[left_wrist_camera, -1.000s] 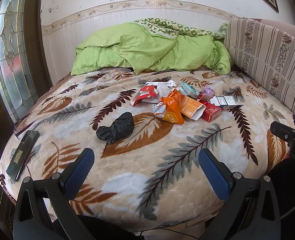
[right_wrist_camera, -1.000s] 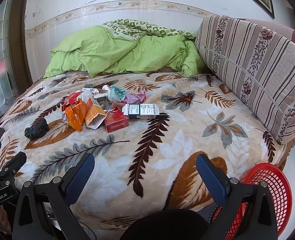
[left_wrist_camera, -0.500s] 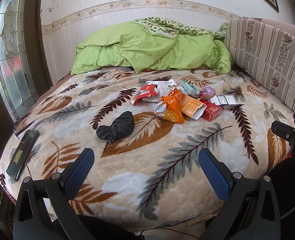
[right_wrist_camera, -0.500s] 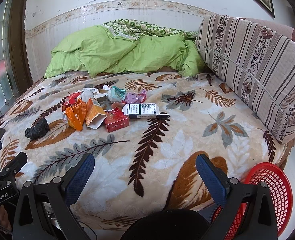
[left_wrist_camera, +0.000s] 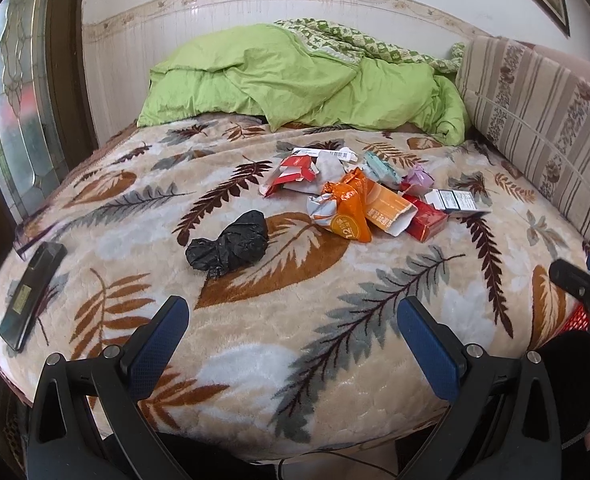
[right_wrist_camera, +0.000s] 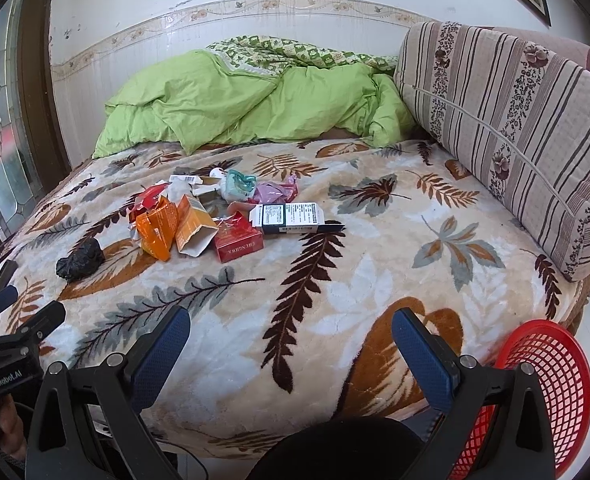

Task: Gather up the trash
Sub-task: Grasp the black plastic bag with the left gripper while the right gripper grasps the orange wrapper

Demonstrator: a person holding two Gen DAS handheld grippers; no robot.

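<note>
Nearby, litter heaped on a leaf-print bed

Both tools hang at the near edge of the bed, each spread wide and gripping nothing: the left gripper (left_wrist_camera: 293,330) and the right gripper (right_wrist_camera: 291,340), with blue ribbed pads. Beneath them spreads a plush blanket (right_wrist_camera: 335,280) with a leaf pattern. A crumpled black bag (left_wrist_camera: 229,250) lies nearest; beyond it sits the trash pile (left_wrist_camera: 359,204) of orange foil wrappers and red cartons. A red mesh basket (right_wrist_camera: 551,384) stands beside the bed's corner. A rumpled green duvet (right_wrist_camera: 247,104) lies against the tiled wall.
</note>
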